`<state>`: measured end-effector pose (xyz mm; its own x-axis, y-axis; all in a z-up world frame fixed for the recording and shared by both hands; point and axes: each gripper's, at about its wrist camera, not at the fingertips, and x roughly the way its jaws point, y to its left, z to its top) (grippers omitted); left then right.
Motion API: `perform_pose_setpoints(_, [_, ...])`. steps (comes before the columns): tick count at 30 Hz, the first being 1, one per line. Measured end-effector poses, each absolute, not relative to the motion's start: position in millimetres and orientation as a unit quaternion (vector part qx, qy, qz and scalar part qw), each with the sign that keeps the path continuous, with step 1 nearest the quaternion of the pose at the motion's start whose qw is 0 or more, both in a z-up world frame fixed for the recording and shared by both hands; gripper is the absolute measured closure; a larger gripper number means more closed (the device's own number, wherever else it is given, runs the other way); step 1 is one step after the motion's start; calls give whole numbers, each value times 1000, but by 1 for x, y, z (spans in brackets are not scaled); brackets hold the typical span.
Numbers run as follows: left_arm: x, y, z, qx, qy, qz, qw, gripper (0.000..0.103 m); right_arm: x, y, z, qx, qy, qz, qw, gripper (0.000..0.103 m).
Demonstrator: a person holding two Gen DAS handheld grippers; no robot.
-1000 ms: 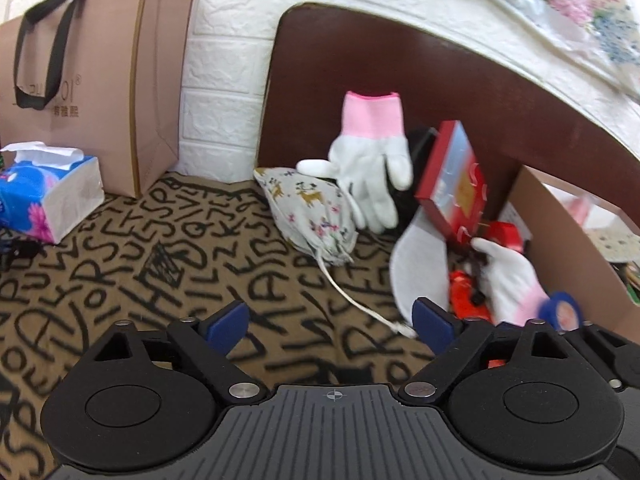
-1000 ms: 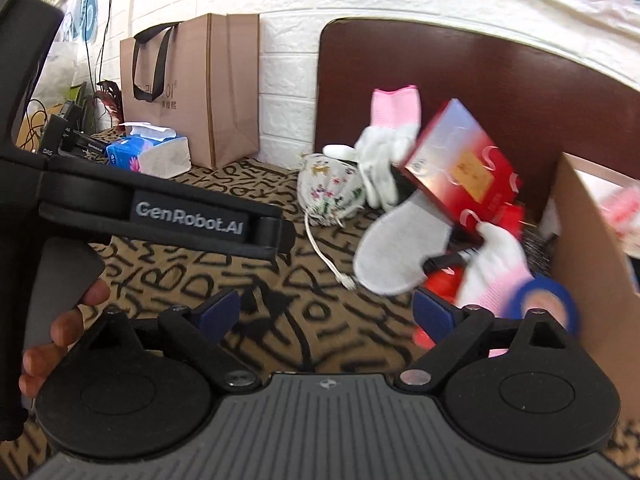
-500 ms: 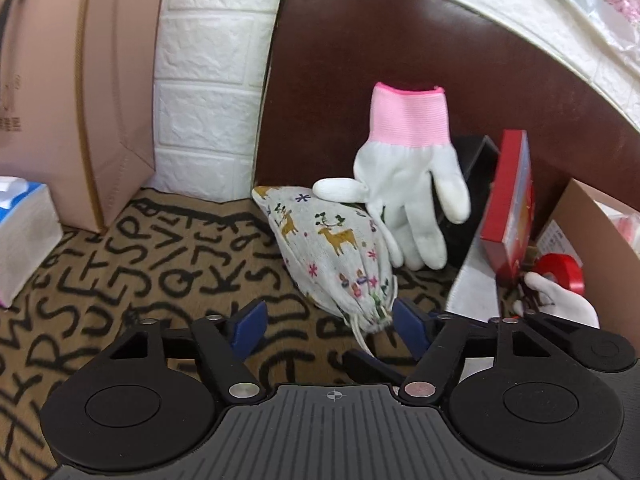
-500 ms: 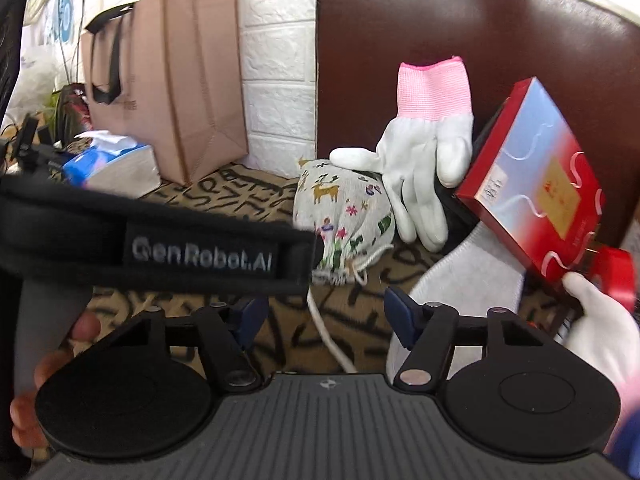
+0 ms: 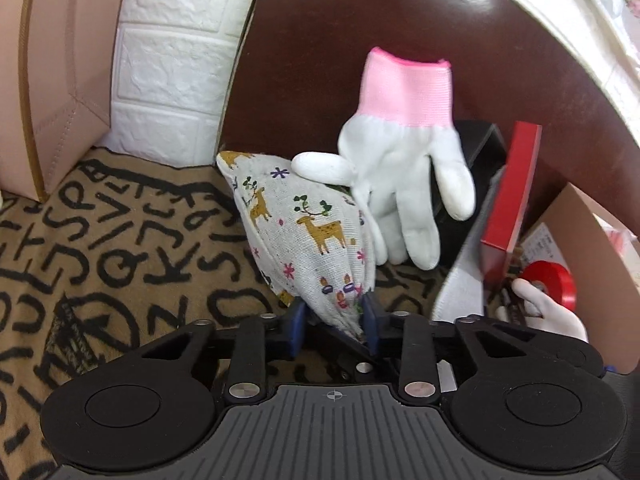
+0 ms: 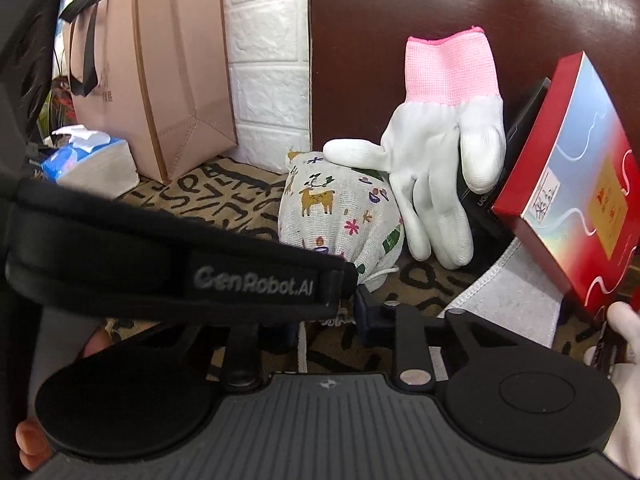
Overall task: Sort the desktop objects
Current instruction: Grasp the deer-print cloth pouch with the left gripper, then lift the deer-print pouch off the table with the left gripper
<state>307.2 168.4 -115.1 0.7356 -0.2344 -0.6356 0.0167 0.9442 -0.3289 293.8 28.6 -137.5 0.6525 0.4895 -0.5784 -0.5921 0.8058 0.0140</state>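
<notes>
The soft, lumpy deer-print cloth pouch (image 5: pixel 304 232) lies on the letter-patterned cloth (image 5: pixel 120 248); the left gripper (image 5: pixel 334 320), wide a second ago, is closing around its gathered neck, while the right gripper (image 6: pixel 324 312) is closing beside it, hold unclear

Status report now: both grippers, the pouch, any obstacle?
Left gripper closing on pouch neck. Right gripper closing near its cord end, grip unclear. White glove leans against pouch top, thumb resting on it.
</notes>
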Motion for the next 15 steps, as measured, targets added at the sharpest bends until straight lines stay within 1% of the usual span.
perform_pose_setpoints(6, [264,160,-100,-171,362,-79,913,76,260,13,-122,-91,289,315,899,75])
perform_pose_setpoints(15, [148,117,-90,-172,361,-93,912,76,153,-39,-103,-85,295,330,893,75])
